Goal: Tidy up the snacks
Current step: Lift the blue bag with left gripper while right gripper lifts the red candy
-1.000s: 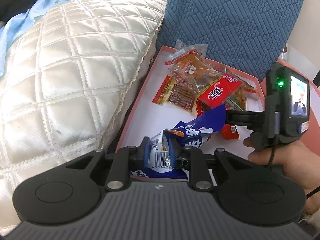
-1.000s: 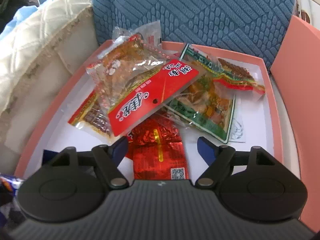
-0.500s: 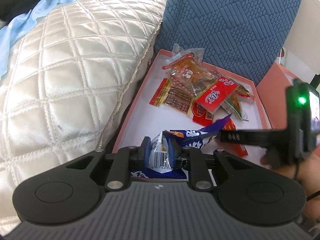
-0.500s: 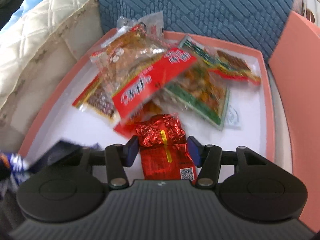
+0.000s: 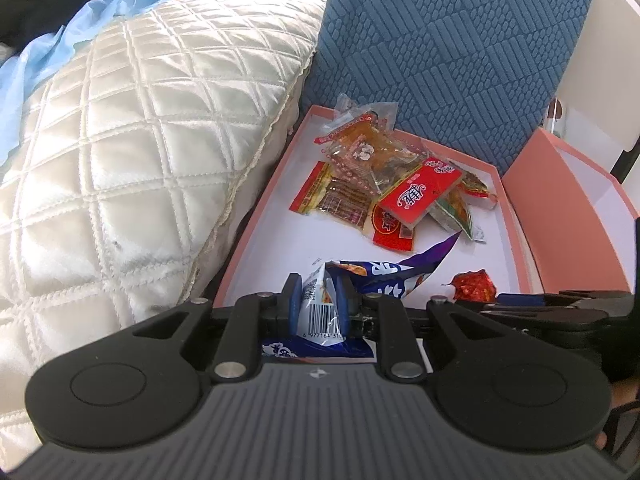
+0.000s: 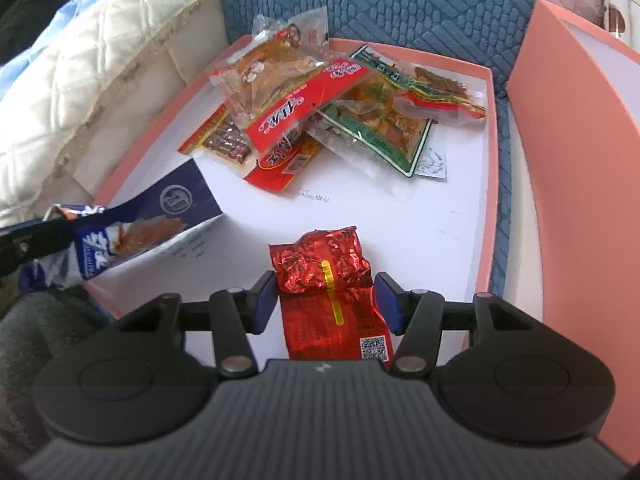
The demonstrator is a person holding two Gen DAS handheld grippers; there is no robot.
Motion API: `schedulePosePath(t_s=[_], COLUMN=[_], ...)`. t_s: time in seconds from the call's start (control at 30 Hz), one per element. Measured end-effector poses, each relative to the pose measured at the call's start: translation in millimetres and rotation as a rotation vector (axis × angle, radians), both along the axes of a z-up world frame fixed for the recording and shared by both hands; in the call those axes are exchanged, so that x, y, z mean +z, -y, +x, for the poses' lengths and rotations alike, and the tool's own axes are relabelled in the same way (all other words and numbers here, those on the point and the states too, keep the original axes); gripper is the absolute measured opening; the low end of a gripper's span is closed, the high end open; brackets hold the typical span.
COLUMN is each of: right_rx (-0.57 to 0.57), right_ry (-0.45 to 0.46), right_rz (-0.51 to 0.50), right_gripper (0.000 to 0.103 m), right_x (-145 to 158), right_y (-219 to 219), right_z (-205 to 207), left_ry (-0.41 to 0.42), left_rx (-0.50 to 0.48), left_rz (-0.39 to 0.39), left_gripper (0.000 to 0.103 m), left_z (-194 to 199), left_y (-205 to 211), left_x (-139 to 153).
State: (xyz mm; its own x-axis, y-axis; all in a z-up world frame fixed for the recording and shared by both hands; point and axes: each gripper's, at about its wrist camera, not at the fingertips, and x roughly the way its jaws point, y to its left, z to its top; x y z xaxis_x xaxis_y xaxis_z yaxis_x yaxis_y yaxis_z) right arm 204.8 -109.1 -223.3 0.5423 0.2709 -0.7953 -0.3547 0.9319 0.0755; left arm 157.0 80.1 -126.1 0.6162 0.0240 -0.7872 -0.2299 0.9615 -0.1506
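Observation:
A pink-rimmed box [image 5: 256,216] [image 6: 493,184] with a white floor holds a pile of snack packets [image 5: 400,192] [image 6: 320,112] at its far end. My left gripper [image 5: 318,300] is shut on a blue and white snack packet [image 5: 372,276], held over the box's near edge; it also shows at the left of the right wrist view [image 6: 120,236]. My right gripper [image 6: 326,300] is shut on a crinkled red foil packet [image 6: 324,268] over the near part of the box; its tip shows in the left wrist view [image 5: 472,284].
A quilted cream cushion [image 5: 120,160] lies left of the box, a blue patterned cushion [image 5: 440,40] behind it. The pink box lid [image 6: 580,160] stands on edge at the right. A light blue cloth [image 5: 60,48] lies on the cream cushion.
My right gripper closed on the red foil packet and drew it back from the pile toward the near edge. My left gripper kept its hold and pulled back a little.

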Motion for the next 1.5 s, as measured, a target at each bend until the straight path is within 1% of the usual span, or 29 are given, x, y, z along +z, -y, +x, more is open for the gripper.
schedulePosePath(t_s=[0.27,0.47,0.8,0.83,0.9,0.93,0.97,1.03,1.13,1.23,1.3,1.43,1.47,1.5], right_rx=[-0.029,-0.049,-0.064,-0.066,-0.072,-0.075,-0.076,-0.079,-0.089,-0.090,-0.091,-0.101,-0.101,-0.099], right_ry=[0.046,0.102,0.208,0.216,0.233,0.242,0.252,0.269,0.260,0.232,0.213,0.171,0.165,0.161], right_rz=[0.031,0.072,0.115,0.119,0.131,0.135,0.135,0.132,0.132,0.133,0.131,0.137,0.137,0.136], right_gripper=[0.056,0.056,0.056,0.056,0.056,0.056,0.056,0.056,0.056,0.056,0.056,0.056,0.056,0.056], right_x=[23.9,57.2,115.6,120.0,132.0,137.3,141.2,146.0,142.8,130.9,120.9,101.9,98.8,96.1], right_y=[17.7,33.4,56.5,58.4,64.4,66.9,68.9,73.0,79.4,81.8,81.1,79.5,78.0,76.5], right_z=[-13.0,-19.0,-23.6,-23.8,-24.3,-24.5,-24.5,-24.7,-26.1,-31.0,-34.3,-42.7,-44.8,-46.8], left_ry=[0.037,0.089,0.164,0.174,0.189,0.193,0.196,0.192,0.176,0.144,0.114,0.065,0.057,0.055], left_rx=[0.009,0.004,0.031,0.032,0.028,0.022,0.017,0.012,0.001,-0.011,-0.003,0.015,0.017,0.010], left_rz=[-0.013,-0.023,-0.074,-0.080,-0.079,-0.074,-0.075,-0.082,-0.078,-0.094,-0.097,-0.136,-0.144,-0.154], left_gripper=[0.022,0.022,0.022,0.021,0.017,0.012,0.011,0.011,0.011,0.012,0.012,0.013,0.013,0.016], left_z=[-5.1,-0.2,11.5,12.7,15.2,17.1,19.4,22.6,20.3,14.9,12.0,2.8,0.2,-2.5], left_y=[11.0,23.0,35.7,37.3,41.9,45.0,47.7,50.8,51.5,45.4,40.1,22.1,17.7,14.6], left_x=[18.5,44.1,90.4,95.4,104.0,106.8,107.9,106.1,98.4,83.9,72.5,51.9,48.6,46.0])
